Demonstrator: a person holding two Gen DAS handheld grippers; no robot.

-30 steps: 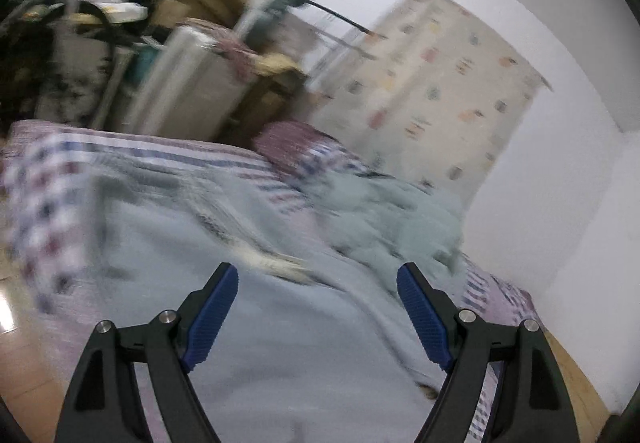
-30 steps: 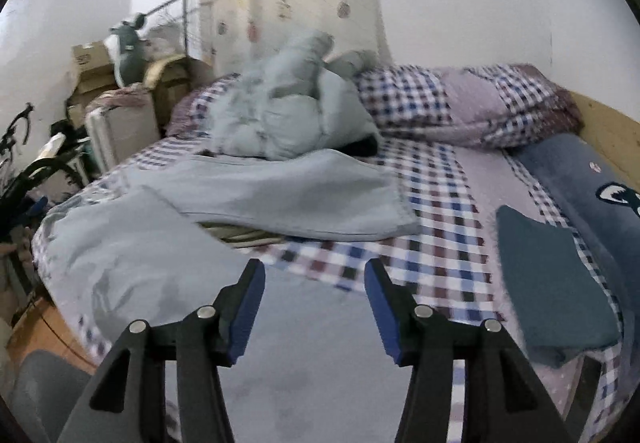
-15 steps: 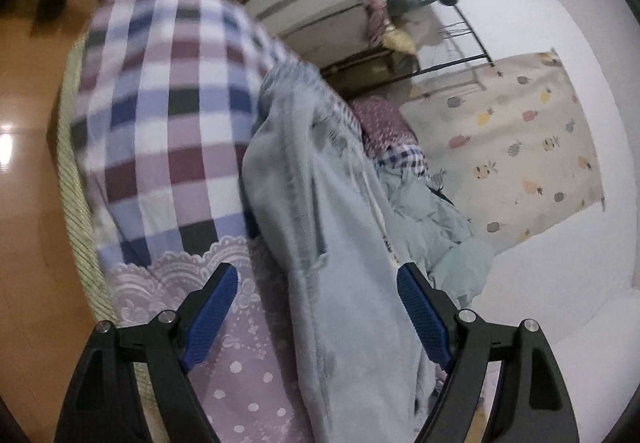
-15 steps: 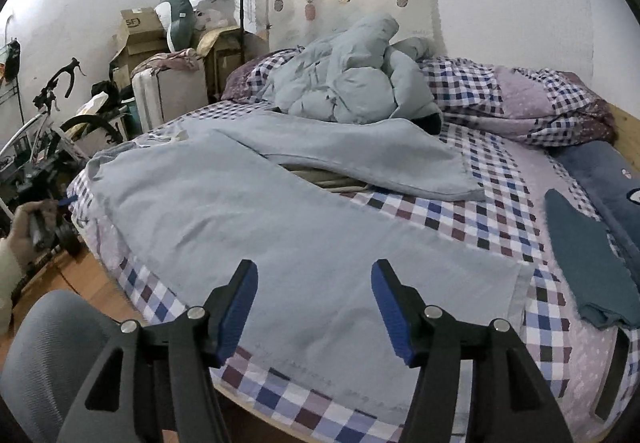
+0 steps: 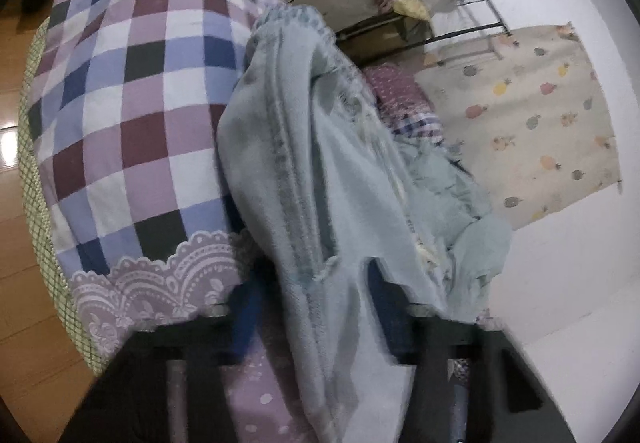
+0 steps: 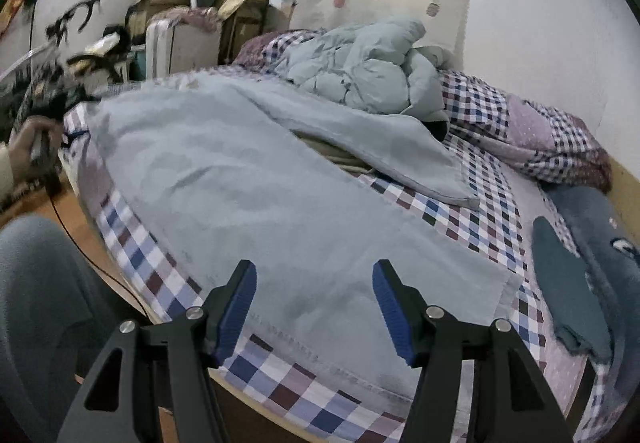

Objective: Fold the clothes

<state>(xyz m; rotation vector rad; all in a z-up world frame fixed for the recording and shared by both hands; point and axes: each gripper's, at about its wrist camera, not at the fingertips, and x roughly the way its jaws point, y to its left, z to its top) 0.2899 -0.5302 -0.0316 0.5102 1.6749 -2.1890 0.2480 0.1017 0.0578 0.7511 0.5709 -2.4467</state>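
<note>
Where the checked bedsheet [image 5: 132, 91] drops over the bed's corner, the left claw [image 5: 308, 307] has just been closing, and its blurred blue pads are pinched on the hanging edge of the light blue trousers [image 5: 304, 179]. Further right, those trousers [image 6: 256, 203] lie spread across the bed, a crumpled pale blue duvet [image 6: 360, 63] behind them. Nearer, the right claw [image 6: 314, 303] hovers with jaws apart over the trouser hem, gripping nothing. No writing is legible anywhere.
</note>
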